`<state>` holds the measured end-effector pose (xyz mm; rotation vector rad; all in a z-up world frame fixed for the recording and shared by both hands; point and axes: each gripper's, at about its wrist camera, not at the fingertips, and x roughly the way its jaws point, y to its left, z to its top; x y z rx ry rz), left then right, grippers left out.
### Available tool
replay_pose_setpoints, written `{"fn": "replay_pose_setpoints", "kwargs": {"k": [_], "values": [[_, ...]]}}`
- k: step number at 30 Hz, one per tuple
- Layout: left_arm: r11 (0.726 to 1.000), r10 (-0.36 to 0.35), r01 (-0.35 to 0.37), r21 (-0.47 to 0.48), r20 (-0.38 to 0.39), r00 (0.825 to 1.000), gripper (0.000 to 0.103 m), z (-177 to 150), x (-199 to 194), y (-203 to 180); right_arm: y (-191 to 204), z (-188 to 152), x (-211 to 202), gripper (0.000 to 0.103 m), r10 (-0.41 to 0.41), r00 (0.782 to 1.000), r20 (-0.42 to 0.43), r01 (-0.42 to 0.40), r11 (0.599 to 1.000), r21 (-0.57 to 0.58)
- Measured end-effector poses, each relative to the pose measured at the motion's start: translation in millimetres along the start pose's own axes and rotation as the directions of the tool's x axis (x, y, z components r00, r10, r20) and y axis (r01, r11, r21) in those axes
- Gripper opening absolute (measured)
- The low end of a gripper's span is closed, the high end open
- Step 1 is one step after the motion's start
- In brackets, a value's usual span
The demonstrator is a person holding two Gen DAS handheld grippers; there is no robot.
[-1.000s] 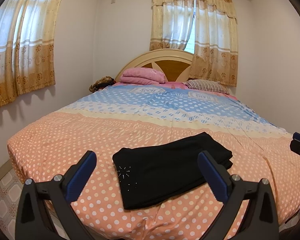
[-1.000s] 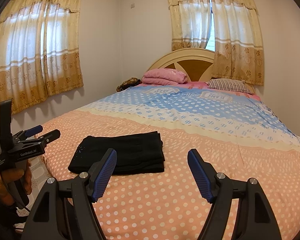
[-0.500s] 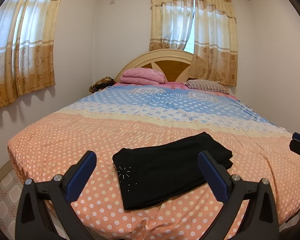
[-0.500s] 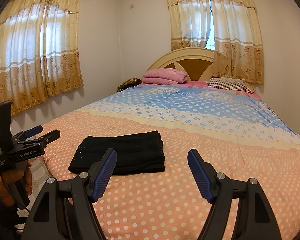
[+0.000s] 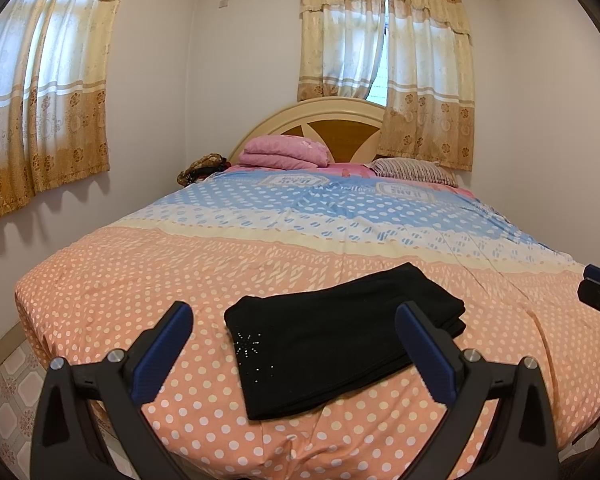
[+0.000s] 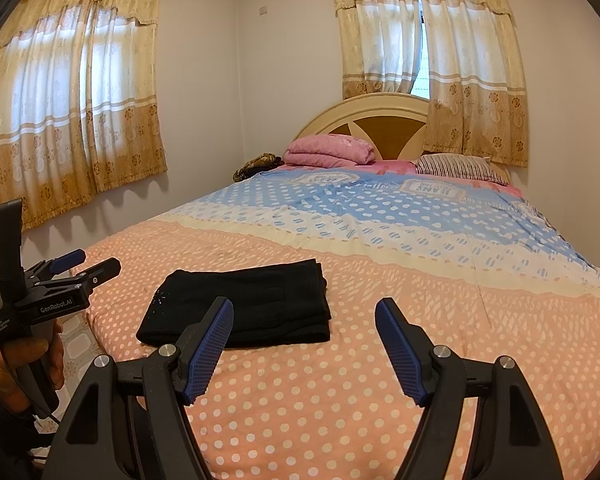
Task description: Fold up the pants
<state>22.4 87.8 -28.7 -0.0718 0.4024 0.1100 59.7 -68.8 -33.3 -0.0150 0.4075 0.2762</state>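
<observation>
The black pants [image 5: 332, 336] lie folded into a flat rectangle near the foot of the bed [image 5: 100, 300], with a small sparkly star pattern facing me. They also show in the right wrist view [image 6: 244, 308]. My left gripper [image 5: 292, 316] is open and empty, held back from the bed's edge with the pants between its fingers in view. My right gripper [image 6: 304, 312] is open and empty, above the spread to the right of the pants. The left gripper also shows in the right wrist view [image 6: 88, 266], hand-held at the far left.
The bed has an orange and blue dotted spread [image 6: 420, 240]. A folded pink blanket [image 5: 284, 154] and a striped pillow [image 5: 414, 170] lie by the headboard [image 5: 320, 116]. Tiled floor [image 5: 4, 384] lies left of the bed. Curtained windows are on two walls.
</observation>
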Motion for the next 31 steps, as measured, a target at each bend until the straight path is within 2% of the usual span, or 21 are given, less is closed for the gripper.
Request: {"fn": "replay_pose_setpoints", "kwargs": {"k": [8,16,20,31], "values": [[1.0,0.016,-0.016,0.013,-0.005,1.0,0.103,2.5,0.0,1.6,2.0,-1.4,-1.3,0.075,-0.005,1.0,0.011,0.005,1.0,-0.002],[0.999,0.038,-0.038,-0.003,0.034,0.999,0.103,6.9,-7.1,2.5,4.9,-1.7,-1.6,0.075,-0.007,1.0,0.009,0.007,1.0,-0.005],[0.999,0.051,-0.051,0.005,0.029,0.998,0.103,7.8,-5.3,1.2,5.0,-2.2,-0.6,0.075,-0.007,1.0,0.007,0.007,1.0,-0.009],[0.999,0.035,-0.036,0.022,0.033,0.999,0.103,3.0,-3.1,-1.7,5.0,-5.9,2.1,0.075,-0.003,1.0,-0.002,0.003,1.0,-0.006]]}}
